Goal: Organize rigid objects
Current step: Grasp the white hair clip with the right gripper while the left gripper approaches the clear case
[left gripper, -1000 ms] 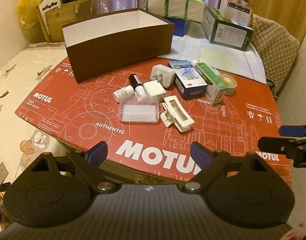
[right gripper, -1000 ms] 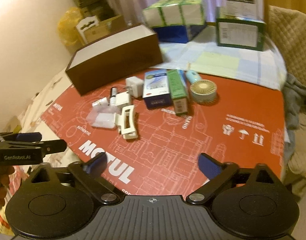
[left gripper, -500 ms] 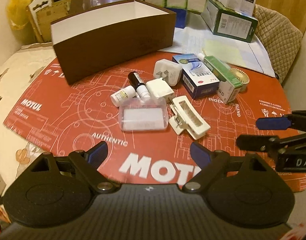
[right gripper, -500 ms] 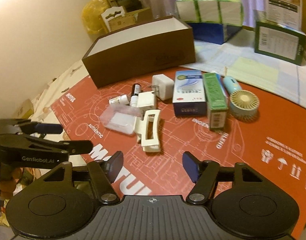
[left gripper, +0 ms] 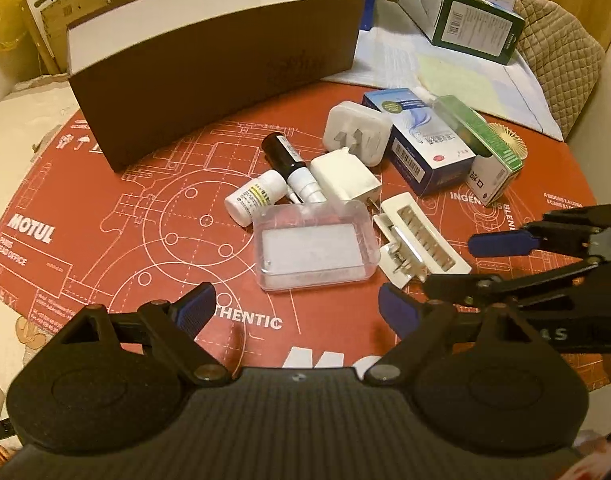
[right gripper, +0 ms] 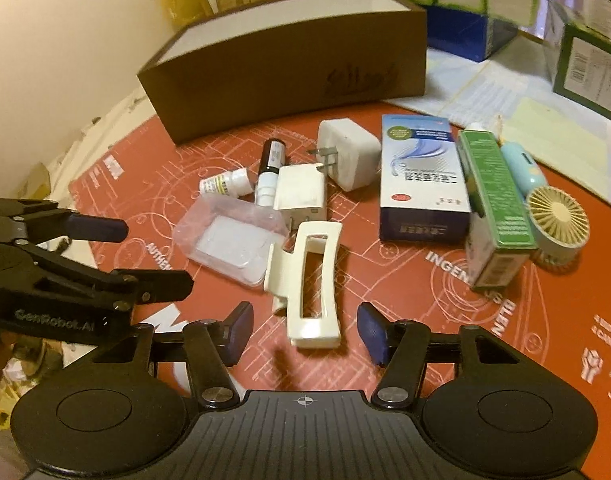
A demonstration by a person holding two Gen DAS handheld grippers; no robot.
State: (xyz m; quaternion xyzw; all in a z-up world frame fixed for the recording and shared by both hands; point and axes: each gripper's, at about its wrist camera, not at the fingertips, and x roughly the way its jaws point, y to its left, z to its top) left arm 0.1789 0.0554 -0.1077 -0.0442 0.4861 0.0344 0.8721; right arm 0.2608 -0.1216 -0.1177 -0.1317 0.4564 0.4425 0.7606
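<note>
The cream hair claw clip lies on the red desk just beside the clear plastic case, between the closing, still-empty jaws of the right hand-held gripper; light, stiff, slippery plastic, best pinched across its long side rails

A yellow bag and cardboard sit behind the red mat.
</note>
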